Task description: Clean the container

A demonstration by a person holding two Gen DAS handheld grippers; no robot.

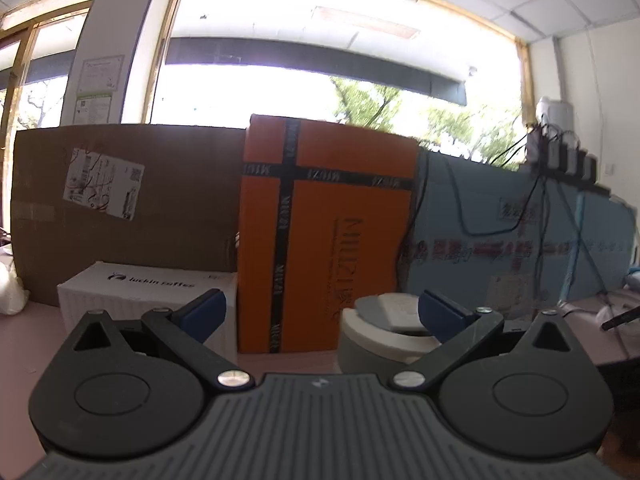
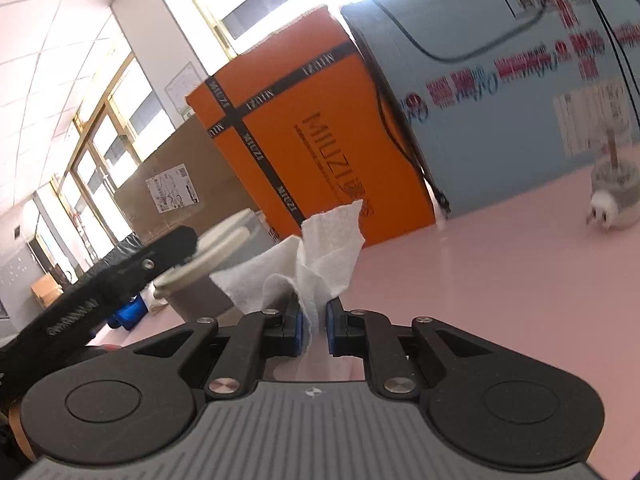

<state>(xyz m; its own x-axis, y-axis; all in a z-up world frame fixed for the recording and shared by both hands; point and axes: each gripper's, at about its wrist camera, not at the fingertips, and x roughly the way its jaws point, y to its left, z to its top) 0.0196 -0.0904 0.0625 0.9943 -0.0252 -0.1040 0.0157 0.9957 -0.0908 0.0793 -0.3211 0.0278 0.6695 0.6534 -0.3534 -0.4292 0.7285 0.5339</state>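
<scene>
- While I hold my left hand-held gripper (image 1: 320, 312) spread wide, the grey container (image 1: 380, 336) sits on the pink counter (image 1: 280, 360), touching its right finger.
- My right hand-held gripper (image 2: 315, 322) pinches a white paper towel (image 2: 316, 256); container just left.

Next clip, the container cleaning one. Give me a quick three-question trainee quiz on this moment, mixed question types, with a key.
1. True or false: the right gripper is shut on a white paper towel.
2. Multiple choice: in the left wrist view, the grey container stands
A. in front of the orange box
B. on top of the white coffee box
C. between the fingers of the left gripper, gripped
3. Fill in: the table top is ___ in colour.

Key: 1 true; 2 A; 3 pink.
</scene>
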